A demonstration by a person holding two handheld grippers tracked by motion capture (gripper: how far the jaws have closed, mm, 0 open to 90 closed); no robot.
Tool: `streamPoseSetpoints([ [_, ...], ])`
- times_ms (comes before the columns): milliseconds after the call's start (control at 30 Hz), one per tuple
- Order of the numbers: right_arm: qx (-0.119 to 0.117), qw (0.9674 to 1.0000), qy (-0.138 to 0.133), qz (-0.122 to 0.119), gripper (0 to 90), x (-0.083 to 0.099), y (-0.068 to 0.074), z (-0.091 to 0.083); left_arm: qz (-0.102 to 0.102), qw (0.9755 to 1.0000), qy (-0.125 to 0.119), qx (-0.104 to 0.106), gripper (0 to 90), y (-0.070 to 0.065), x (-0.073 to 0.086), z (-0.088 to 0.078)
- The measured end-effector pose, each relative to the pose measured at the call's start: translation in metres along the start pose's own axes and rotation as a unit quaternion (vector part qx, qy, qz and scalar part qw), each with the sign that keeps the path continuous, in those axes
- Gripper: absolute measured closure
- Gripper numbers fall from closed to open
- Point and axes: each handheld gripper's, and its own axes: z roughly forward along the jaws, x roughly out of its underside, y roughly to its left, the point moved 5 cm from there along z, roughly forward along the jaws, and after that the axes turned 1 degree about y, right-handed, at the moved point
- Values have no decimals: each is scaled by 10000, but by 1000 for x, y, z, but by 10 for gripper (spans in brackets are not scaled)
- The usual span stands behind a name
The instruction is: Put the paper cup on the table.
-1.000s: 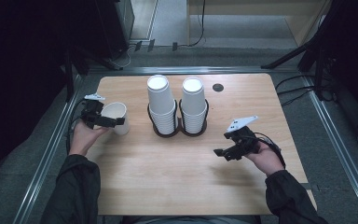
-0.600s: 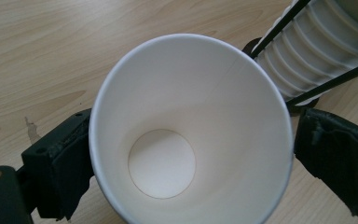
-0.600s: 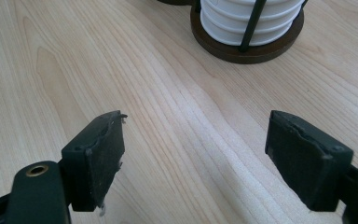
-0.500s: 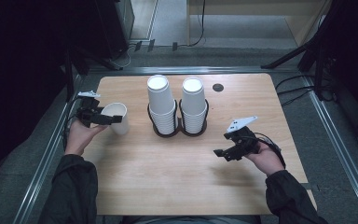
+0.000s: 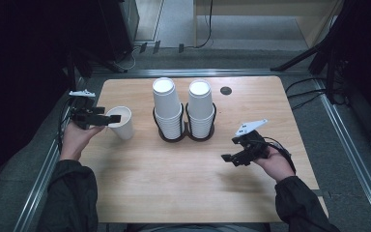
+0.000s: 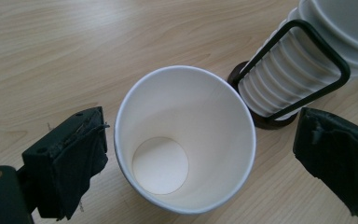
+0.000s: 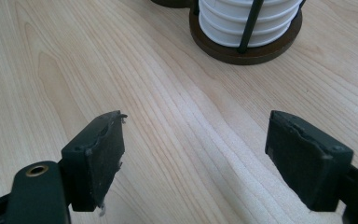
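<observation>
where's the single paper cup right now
The single paper cup stands upright at the table's left in the high view, between the left gripper's open jaws, beside the left cup stack.

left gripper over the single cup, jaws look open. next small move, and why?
Probably lift the left gripper clear. The paper cup stands upright on the table, left of the stacked cups, with gaps to both pads, so it looks released.

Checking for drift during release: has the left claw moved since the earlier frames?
Yes. In the high view the left claw has drawn left, away from the cup holder, leaving the single paper cup upright.
</observation>
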Motion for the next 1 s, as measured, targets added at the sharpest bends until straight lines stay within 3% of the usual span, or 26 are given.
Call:
streamPoseSetpoints([
  [233, -13, 10000, 24, -18, 201, 0, 1, 0, 31, 9999, 71, 75, 30, -9, -2, 1],
  [367, -13, 10000, -6, -8, 201, -2, 0, 1, 170, 9997, 136, 94, 30, -19, -4, 4],
  [567, -25, 10000, 14, -42, 201, -3, 1, 1, 214, 9994, 194, 184, 43, -36, -8, 10],
  [800, -42, 10000, -20, -71, 201, -5, 0, 1, 313, 9980, 207, 513, 46, -58, -8, 17],
  [1000, -66, 9999, -9, -96, 201, -7, 0, 2, 414, 9970, 244, 608, 46, -73, -5, 24],
])
